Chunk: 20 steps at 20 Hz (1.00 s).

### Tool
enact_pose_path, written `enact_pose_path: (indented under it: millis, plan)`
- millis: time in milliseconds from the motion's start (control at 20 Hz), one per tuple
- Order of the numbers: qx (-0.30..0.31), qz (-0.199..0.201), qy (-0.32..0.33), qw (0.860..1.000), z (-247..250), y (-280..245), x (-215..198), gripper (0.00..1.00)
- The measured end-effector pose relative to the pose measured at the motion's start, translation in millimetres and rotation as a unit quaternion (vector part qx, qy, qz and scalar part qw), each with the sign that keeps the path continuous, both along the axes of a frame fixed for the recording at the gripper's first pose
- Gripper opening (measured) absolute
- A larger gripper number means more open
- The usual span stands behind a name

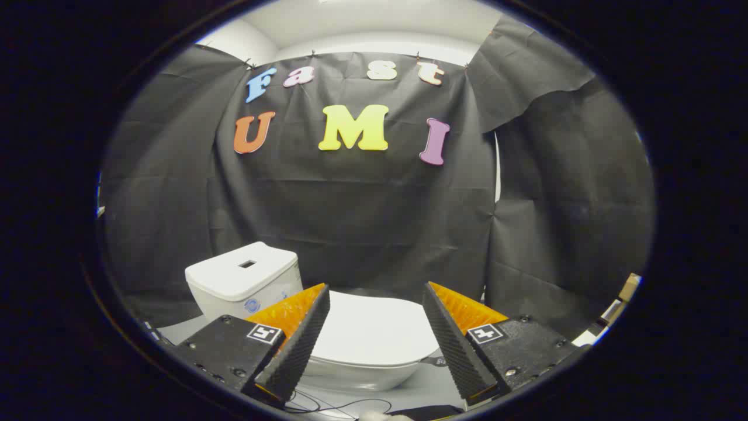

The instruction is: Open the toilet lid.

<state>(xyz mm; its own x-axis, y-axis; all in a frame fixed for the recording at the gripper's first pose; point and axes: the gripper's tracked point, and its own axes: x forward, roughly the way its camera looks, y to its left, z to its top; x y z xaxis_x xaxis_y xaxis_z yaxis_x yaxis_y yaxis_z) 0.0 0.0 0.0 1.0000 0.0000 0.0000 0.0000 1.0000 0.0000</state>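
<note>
Toilet lid (374,330) lay flat and closed on the bowl (374,374), seen in the gap between the two fingers of the hand-held gripper (376,290) and a little beyond their tips. It was white, smooth and glossy, and looked like one stiff plastic shell, so it would probably be light to lift but slippery under a pinch. Its hinge could not be seen; judging by the cistern (245,280), which stood behind the lid and off to its left, the hinge should sit on that side. The best hold would then be the free rim farthest from the cistern, where a fingertip could slip under the overhang above the bowl and lever upward.

The hand-held gripper was spread wide, its ridged black pads facing each other with nothing between them, and it touched neither lid nor bowl. It hung above and short of the lid, so the opening had not begun.

Below the bowl, thin dark cables (339,404) trailed across the pale floor (426,386). Black cloth (374,210) closed the booth behind the cistern.
</note>
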Motion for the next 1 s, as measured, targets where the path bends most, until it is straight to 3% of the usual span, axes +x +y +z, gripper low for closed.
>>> enact_pose_path:
  millis: [1000]
  plan:
    - [0.021, -0.026, 0.006, 0.999, 2.4, -24.2, 7.0, 1.0]
